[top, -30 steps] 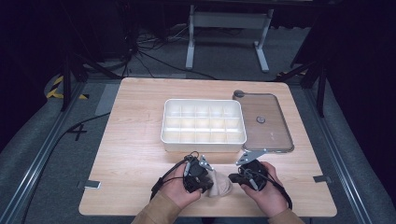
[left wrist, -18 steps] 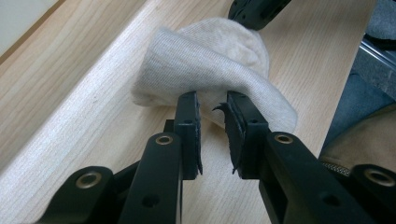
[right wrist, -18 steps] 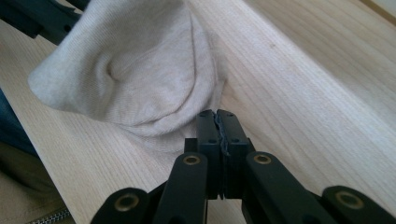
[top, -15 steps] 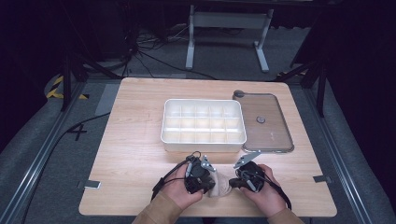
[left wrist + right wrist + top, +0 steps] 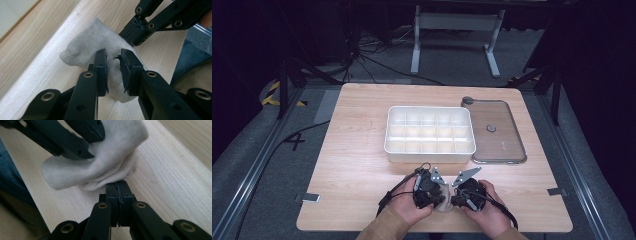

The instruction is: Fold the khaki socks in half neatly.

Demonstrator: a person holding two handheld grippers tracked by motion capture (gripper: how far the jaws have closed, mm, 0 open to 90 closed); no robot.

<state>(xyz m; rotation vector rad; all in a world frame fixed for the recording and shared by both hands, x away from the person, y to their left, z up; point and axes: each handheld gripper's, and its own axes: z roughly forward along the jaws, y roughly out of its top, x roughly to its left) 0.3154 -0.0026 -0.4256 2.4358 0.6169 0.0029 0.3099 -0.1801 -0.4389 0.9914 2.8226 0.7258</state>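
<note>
Item: beige knit cloth sock, near table edge btwn both tools | L gripper: jaws parted, straddling sock fold | R gripper: jaws clenched, pinching sock hem | white compartment tray behind.
</note>
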